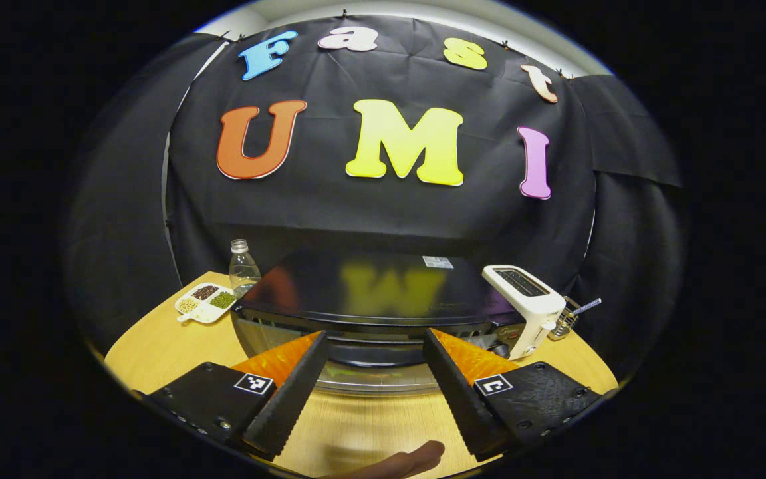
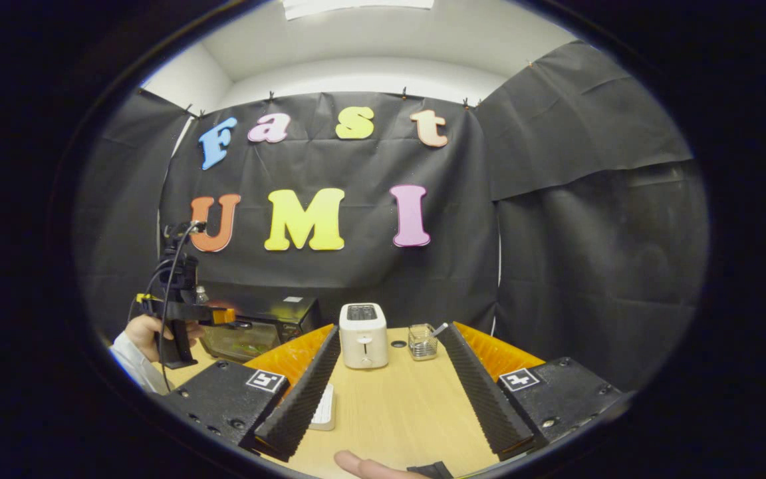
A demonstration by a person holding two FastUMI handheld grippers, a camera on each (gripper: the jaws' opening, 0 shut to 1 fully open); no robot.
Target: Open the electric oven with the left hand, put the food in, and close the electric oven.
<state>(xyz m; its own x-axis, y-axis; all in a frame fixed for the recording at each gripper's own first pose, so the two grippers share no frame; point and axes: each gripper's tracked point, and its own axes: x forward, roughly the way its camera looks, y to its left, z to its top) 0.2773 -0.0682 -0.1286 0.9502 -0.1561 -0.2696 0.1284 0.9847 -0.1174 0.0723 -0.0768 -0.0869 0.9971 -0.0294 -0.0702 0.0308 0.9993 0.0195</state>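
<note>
left gripper view, gripper: i see my left gripper (image 1: 373, 359) with fingers spread wide, holding nothing, right at the oven front.
left gripper view, oven: the oven (image 1: 370, 293) sits dead ahead on the table (image 1: 157, 346); its door handle lies between the fingertips, contact i cannot tell.
left gripper view, surroundings: tray (image 1: 205, 303) of beans and a bottle (image 1: 243, 267) to the oven's left, toaster (image 1: 526, 306) to its right.
right gripper view, gripper: my right gripper (image 2: 389, 379) is wide apart and empty over bare table.
right gripper view, far side: the left gripper and a hand (image 2: 147, 332) at the oven; toaster and a glass jar (image 2: 421, 341) stand ahead; a white item (image 2: 324, 407) lies beside the near finger.
</note>
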